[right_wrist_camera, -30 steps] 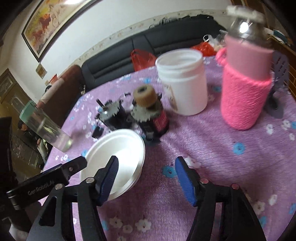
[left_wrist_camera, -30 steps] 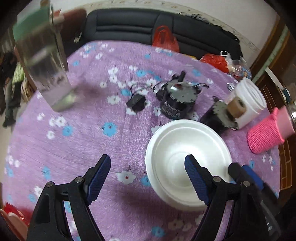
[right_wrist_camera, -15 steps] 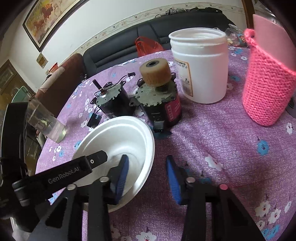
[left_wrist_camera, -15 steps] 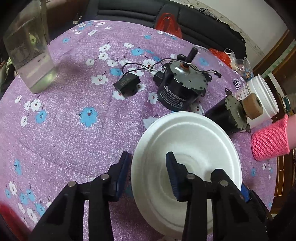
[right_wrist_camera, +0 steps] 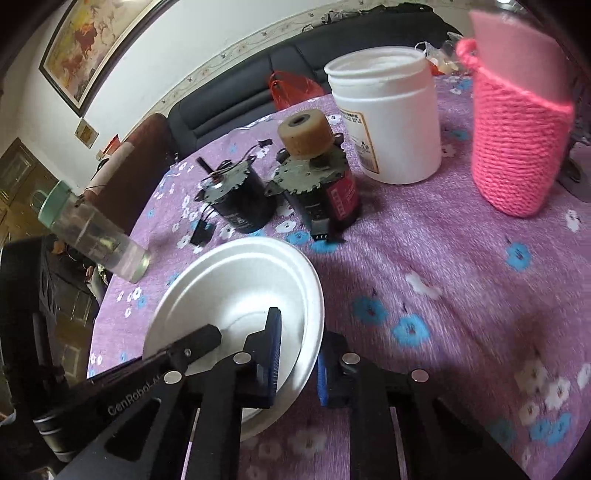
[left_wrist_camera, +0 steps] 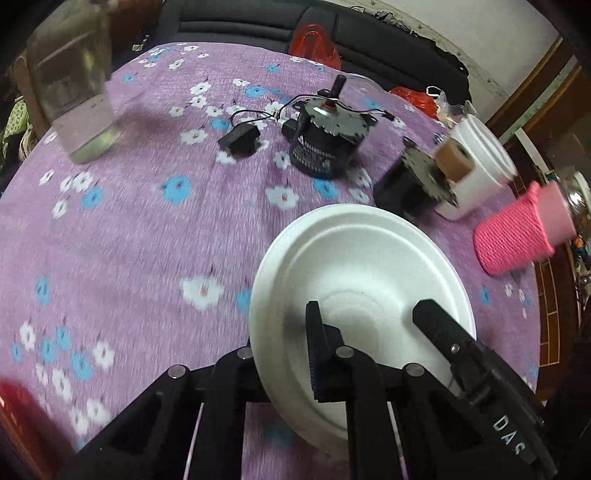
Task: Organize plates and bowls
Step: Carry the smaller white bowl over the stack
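Observation:
A white foam bowl (left_wrist_camera: 354, 273) sits on the purple flowered tablecloth (left_wrist_camera: 147, 236); it may be a stack. My left gripper (left_wrist_camera: 284, 354) is shut on its near left rim, one finger inside, the other hidden outside. The bowl also shows in the right wrist view (right_wrist_camera: 240, 288). My right gripper (right_wrist_camera: 299, 365) is shut on its right rim, one blue pad inside, one outside. The left gripper's finger (right_wrist_camera: 192, 343) reaches into the bowl in the right wrist view.
Two black motors (left_wrist_camera: 325, 136) (right_wrist_camera: 317, 184) stand just behind the bowl. A white plastic jar (right_wrist_camera: 388, 114) and a pink knitted bottle (right_wrist_camera: 517, 129) stand at the right. A clear water bottle (left_wrist_camera: 74, 85) stands far left. A black sofa (left_wrist_camera: 295, 26) lies beyond the table.
Both grippers have closed from open onto opposite rims of the bowl. The bowl now looks tilted and raised slightly at the near side.

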`<state>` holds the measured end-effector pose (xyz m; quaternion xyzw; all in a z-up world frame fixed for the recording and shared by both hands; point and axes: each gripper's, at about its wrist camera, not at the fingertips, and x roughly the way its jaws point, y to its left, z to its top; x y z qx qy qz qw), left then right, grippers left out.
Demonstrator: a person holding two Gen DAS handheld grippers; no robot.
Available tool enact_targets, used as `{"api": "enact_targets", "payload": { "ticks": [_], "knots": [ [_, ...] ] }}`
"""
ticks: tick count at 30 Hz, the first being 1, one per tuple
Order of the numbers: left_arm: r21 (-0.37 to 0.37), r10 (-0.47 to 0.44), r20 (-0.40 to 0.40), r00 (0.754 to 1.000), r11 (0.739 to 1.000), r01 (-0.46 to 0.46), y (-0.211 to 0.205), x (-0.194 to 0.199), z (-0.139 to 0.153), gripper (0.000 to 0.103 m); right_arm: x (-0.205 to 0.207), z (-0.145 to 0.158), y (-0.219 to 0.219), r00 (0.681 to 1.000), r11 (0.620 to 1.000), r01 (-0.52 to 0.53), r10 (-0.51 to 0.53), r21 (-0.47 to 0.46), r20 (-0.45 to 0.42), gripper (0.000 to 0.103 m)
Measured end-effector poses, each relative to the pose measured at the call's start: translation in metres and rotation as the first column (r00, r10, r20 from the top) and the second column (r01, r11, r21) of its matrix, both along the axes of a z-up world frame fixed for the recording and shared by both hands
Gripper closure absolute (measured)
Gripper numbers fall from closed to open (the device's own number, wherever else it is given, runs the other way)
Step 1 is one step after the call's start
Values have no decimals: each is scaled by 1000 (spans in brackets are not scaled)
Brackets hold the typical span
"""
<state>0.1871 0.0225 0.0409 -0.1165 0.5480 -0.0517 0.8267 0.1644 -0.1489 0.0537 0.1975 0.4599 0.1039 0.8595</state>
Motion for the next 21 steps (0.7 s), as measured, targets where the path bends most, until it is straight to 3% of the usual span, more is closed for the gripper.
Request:
{"api": "enact_targets", "payload": {
  "ticks": [5,12,16,21],
  "knots": [
    [8,-21,56,998,1000,20,18,-46,31,92,-36,26,10,999,1000,-26,26,17,33,86],
    [24,-14,185,983,1000,9,59,-117,93,92,-96,85,52,985,995,-103,100,16,140,86],
    [48,19,260,965,998,-33,96,-157,122,92,-126,116,88,967,985,-170,164,13,196,86],
    [92,78,294,953,990,-110,149,-203,142,91,-154,134,146,937,964,-266,258,-1,237,85]
  ]
}}
